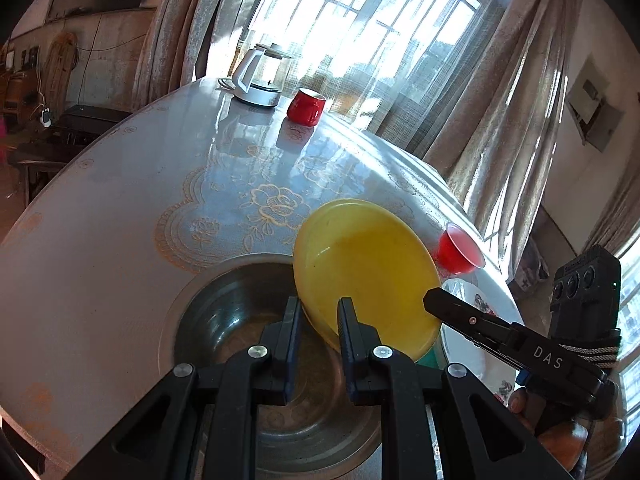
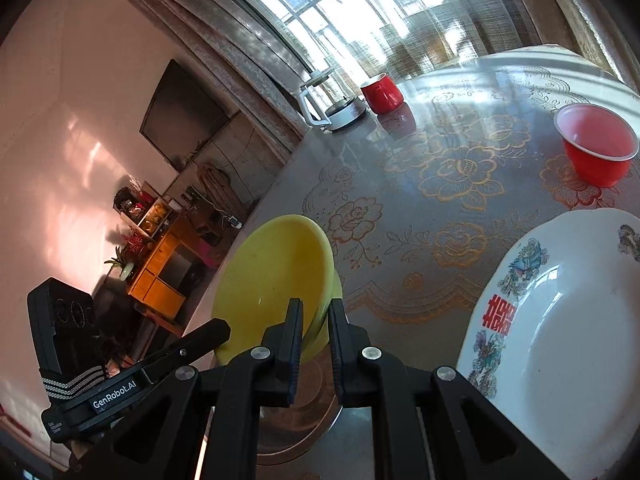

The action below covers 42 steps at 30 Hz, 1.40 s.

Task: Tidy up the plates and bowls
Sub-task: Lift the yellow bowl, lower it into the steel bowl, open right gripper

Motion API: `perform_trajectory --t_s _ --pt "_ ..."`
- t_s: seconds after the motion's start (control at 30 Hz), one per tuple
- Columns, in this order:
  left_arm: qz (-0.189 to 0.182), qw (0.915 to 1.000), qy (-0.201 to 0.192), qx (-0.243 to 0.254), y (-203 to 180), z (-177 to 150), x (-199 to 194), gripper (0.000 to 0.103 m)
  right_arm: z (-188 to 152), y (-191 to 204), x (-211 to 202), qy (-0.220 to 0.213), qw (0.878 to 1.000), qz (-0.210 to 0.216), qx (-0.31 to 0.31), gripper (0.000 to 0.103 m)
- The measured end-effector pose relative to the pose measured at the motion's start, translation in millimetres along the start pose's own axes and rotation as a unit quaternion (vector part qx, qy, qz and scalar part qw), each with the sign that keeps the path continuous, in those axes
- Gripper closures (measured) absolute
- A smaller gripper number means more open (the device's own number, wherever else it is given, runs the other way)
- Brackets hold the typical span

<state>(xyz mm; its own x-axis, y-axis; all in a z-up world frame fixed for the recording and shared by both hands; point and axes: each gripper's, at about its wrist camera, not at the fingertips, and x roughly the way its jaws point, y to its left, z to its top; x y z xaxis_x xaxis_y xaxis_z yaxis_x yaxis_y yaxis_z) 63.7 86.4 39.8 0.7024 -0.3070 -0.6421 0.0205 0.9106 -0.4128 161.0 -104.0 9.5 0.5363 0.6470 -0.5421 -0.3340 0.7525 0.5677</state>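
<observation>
A yellow plate [image 1: 366, 268] is held tilted above a metal bowl [image 1: 224, 320] near the table's front edge. My left gripper [image 1: 319, 312] is shut on the plate's near left rim. My right gripper [image 2: 314, 320] is shut on the yellow plate's rim [image 2: 276, 276] from the other side; its finger shows in the left wrist view [image 1: 456, 310]. The metal bowl shows under the plate in the right wrist view [image 2: 296, 412]. A white plate with coloured print [image 2: 560, 328] lies flat to the right. A small red bowl [image 2: 598, 144] stands upright beyond it.
A glass kettle on a white base [image 1: 262, 76] and a red mug [image 1: 306, 106] stand at the table's far edge by the curtained window. The table [image 1: 120, 200] has a shiny floral cover. Furniture and a wall TV [image 2: 180, 116] are off to the left.
</observation>
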Motion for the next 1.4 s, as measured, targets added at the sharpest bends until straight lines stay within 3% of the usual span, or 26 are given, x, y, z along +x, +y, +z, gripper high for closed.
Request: perform_trajectory --t_s 0.5,1.2,1.4 --pt "0.026 0.9988 0.023 -0.034 39.7 -34.4 -10.2 0.085 -31.5 14.2 33.3 0.054 0.998 0.009 -0.013 0.091" --pt "0.015 0.9984 0.034 -0.042 48.5 -40.3 -7.6 0.085 -46.7 16.5 38.2 0.075 0.997 -0.010 -0.020 0.086" --pt "0.029 0.9986 0.030 -0.031 44.6 -42.6 -7.4 0.085 -48.6 22.5 36.8 0.068 0.996 -0.028 -0.042 0.085"
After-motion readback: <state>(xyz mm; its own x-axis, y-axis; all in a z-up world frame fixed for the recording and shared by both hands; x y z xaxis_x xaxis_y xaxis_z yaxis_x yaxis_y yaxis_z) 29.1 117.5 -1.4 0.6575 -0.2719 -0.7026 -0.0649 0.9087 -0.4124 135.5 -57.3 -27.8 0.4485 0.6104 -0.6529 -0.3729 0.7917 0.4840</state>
